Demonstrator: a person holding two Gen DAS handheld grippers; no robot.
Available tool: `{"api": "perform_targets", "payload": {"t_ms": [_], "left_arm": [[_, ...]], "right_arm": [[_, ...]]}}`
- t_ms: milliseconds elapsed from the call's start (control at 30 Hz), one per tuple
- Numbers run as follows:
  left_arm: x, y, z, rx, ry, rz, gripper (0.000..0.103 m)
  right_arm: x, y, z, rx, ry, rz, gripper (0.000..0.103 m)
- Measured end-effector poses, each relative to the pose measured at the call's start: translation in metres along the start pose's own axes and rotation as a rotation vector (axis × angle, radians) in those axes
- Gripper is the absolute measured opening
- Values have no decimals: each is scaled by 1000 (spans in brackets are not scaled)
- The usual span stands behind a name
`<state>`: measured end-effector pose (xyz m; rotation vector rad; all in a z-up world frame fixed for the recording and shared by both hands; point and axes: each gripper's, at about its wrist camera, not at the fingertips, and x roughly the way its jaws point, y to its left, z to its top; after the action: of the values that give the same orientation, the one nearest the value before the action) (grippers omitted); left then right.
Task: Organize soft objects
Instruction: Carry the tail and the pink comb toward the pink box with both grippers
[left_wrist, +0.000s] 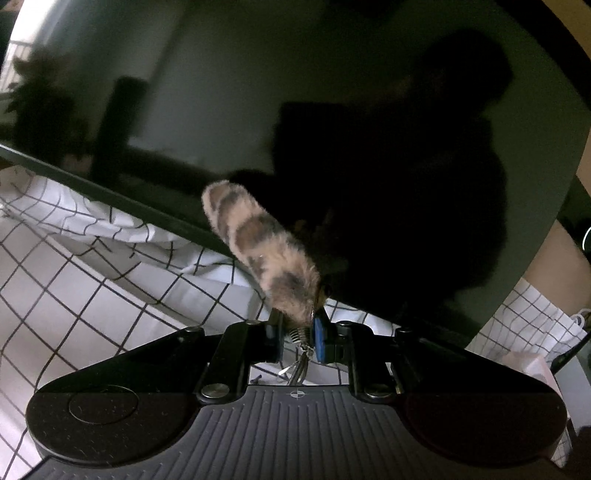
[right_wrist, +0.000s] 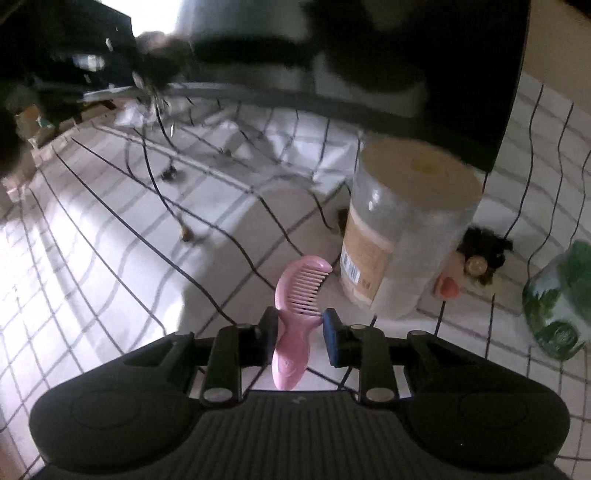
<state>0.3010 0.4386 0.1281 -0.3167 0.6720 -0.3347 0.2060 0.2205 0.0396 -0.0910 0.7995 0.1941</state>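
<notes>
In the left wrist view a furry tail charm (left_wrist: 258, 240), pinkish with brown patches, sticks up and away from my left gripper (left_wrist: 298, 325). The blue pads are shut on its base, where a metal spring and clasp (left_wrist: 297, 354) hang out behind. In the right wrist view a pink plastic comb (right_wrist: 299, 284) sits between the pads of my right gripper (right_wrist: 301, 326). Its spine rests on the left pad, its teeth reach the right pad, and its handle (right_wrist: 288, 365) runs back under the jaws. The comb stays sharp while the background is smeared.
A big dark glossy screen (left_wrist: 332, 110) leans over the white checked cloth (left_wrist: 74, 280). In the right wrist view stand a wrapped paper roll (right_wrist: 410, 236), a dark fuzzy item with a bead (right_wrist: 480, 254), a green patterned container (right_wrist: 561, 306) and thin black cables (right_wrist: 155, 173).
</notes>
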Motion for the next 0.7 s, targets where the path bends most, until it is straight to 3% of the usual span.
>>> {"api": "perform_targets", "payload": {"t_ms": [167, 333, 533, 700], "left_arm": [[-15, -12, 23, 28, -66, -2, 18], [-38, -43, 69, 104, -168, -25, 18], [-61, -92, 112, 174, -271, -60, 18], [-70, -144, 109, 192, -314, -96, 18]], "right_arm": [[-35, 2, 21, -19, -90, 30, 26], [-77, -9, 65, -25, -219, 24, 26], [-134, -62, 120, -1, -368, -79, 26], [-179, -116, 125, -10, -466, -181, 26]]}}
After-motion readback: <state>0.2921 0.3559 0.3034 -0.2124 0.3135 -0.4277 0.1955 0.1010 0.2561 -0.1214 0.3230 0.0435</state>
